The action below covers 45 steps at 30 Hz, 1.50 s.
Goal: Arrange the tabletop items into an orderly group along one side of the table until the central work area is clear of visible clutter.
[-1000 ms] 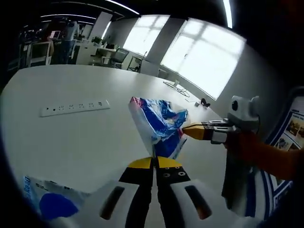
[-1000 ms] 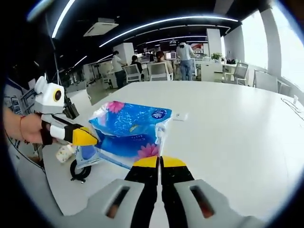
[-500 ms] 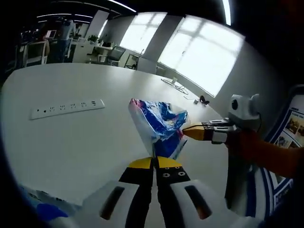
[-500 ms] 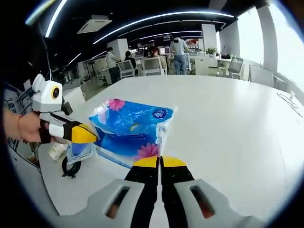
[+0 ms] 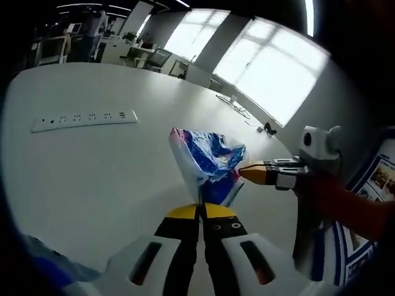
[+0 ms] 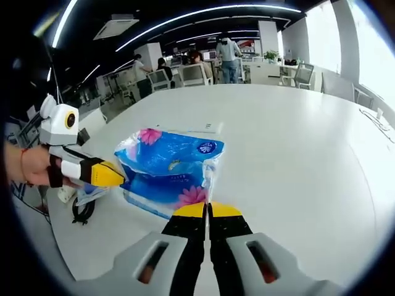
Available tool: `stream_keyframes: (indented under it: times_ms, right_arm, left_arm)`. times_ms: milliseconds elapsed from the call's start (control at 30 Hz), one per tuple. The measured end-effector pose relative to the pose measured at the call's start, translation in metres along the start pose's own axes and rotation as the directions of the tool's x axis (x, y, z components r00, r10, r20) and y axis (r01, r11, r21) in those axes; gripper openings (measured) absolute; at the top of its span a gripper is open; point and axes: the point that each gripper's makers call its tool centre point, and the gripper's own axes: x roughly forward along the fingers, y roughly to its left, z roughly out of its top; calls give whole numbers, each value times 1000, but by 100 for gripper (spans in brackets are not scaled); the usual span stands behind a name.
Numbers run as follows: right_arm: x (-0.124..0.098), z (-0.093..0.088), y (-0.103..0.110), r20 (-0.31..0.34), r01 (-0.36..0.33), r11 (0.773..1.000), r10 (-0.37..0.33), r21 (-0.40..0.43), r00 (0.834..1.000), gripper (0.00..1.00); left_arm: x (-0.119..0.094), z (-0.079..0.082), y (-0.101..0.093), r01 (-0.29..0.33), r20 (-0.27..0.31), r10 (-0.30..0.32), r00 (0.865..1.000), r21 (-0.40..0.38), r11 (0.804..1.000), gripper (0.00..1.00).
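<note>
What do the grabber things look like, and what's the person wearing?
Each gripper, left and right, has black jaws with yellow tips on a pale grey body with dark slots. The person's right arm has an orange sleeve; the left wrist wears a thin red band.

This is an open-plan office. A large white table (image 6: 296, 142) carries a built-in power strip (image 5: 84, 119). Beyond it stand rows of desks (image 6: 271, 73) with office chairs (image 6: 192, 74) and monitors, where several people (image 6: 227, 50) sit or stand. Linear ceiling lights (image 6: 203, 12) and an air-conditioning cassette (image 6: 114, 26) hang overhead, and tall windows (image 5: 271, 74) line one wall
</note>
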Motion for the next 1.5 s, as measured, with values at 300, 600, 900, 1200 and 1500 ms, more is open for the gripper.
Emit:
stream_keyframes:
  times_ms: [300, 600, 900, 1200, 1500]
  right_arm:
    - [10, -17, -8, -47, 6, 1000, -5, 25, 999, 0]
    - [15, -27, -13, -74, 11, 999, -8, 48, 997, 0]
    - [18, -37, -17, -103, 14, 998, -8, 54, 995, 0]
    - [24, -45, -23, -123, 18, 997, -9, 71, 992, 0]
    - [27, -50, -28, -137, 21, 996, -9, 85, 990, 0]
  left_arm:
    - [12, -12, 7, -3, -43, 1, 999, -46, 999, 0]
    - [21, -22, 11, -7, -78, -2, 997, -113, 994, 0]
    - [30, -31, 15, -13, -114, -7, 994, -178, 984, 0]
    - [36, -37, 18, -13, -135, -21, 991, -246, 969, 0]
    - [44, -40, 19, -12, -143, -31, 989, -291, 957, 0]
